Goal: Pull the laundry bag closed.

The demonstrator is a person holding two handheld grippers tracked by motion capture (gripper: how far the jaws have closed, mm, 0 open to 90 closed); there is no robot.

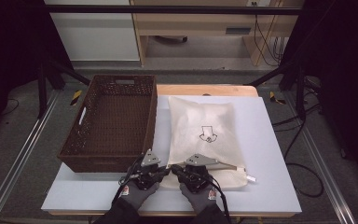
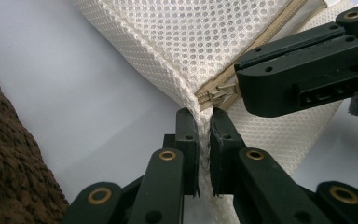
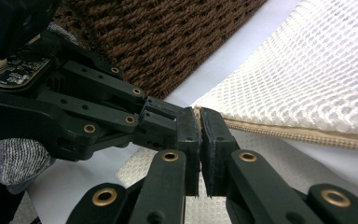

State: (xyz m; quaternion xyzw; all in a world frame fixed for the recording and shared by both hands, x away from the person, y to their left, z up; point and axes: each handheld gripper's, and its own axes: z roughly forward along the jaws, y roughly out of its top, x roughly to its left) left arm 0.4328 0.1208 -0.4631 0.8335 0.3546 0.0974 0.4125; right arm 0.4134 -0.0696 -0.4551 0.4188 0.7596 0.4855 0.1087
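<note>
A cream mesh bag [image 1: 203, 130] with a small dark print lies flat on the white board, its zipper edge nearest the person. My left gripper [image 1: 164, 171] is at the bag's near left corner. In the left gripper view that gripper [image 2: 204, 116] is shut on the mesh fabric just below the zipper's end [image 2: 216, 93]. My right gripper [image 1: 175, 171] meets it tip to tip from the right. It is shut [image 3: 199, 116] at the end of the tan zipper tape [image 3: 279, 130], on what looks like the zipper pull. A gloved hand holds each gripper.
A dark brown wicker basket [image 1: 116, 80] with cut-out handles stands on the left of the white board [image 1: 270, 154], close beside the bag and the left gripper. The board's front edge runs just below the hands. Beyond the table are metal frame legs and cables.
</note>
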